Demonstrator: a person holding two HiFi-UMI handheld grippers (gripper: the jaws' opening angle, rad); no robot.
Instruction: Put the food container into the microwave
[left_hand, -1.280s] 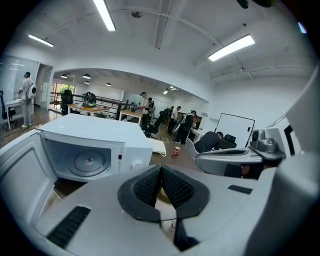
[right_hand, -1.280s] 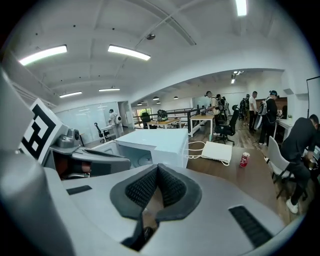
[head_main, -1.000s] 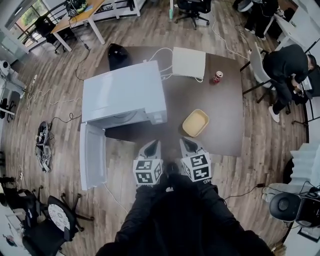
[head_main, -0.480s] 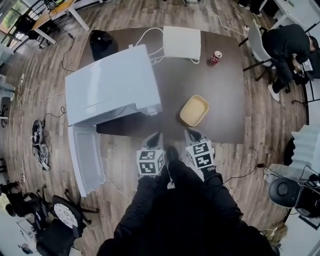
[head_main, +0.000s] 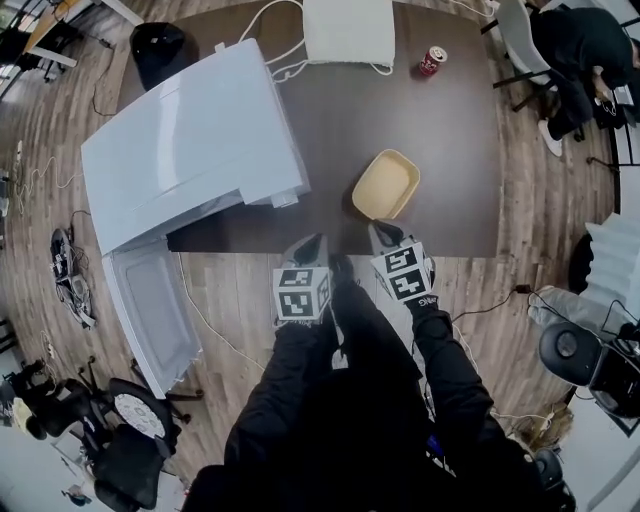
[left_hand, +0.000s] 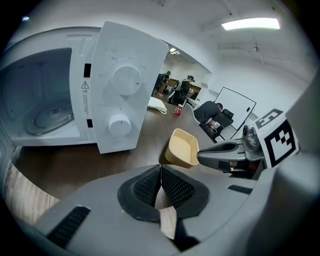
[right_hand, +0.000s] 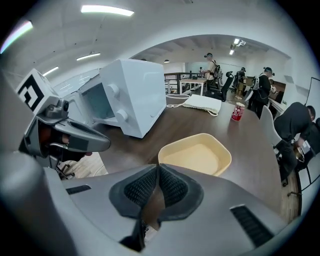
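Observation:
An empty pale-yellow food container (head_main: 385, 185) (left_hand: 182, 147) (right_hand: 196, 153) lies on the dark table (head_main: 440, 150), just beyond both grippers. The white microwave (head_main: 190, 140) (left_hand: 75, 95) (right_hand: 132, 95) stands at the table's left with its door (head_main: 150, 310) swung open over the floor; its cavity and turntable (left_hand: 47, 112) show in the left gripper view. My left gripper (head_main: 308, 248) (left_hand: 161, 172) is shut and empty at the table's near edge. My right gripper (head_main: 383, 235) (right_hand: 157, 172) is shut and empty, right in front of the container.
A red can (head_main: 432, 60) (right_hand: 238, 111) and a folded white cloth (head_main: 347, 30) (right_hand: 202, 103) lie at the table's far side, with white cables (head_main: 270, 60) behind the microwave. A black bag (head_main: 158, 45) sits at the far left corner. A seated person (head_main: 580, 40) is at the right.
The head view has shifted forward: the table, microwave and container sit nearer and larger in the frame. Both grippers have stayed shut and side by side at the table's near edge.

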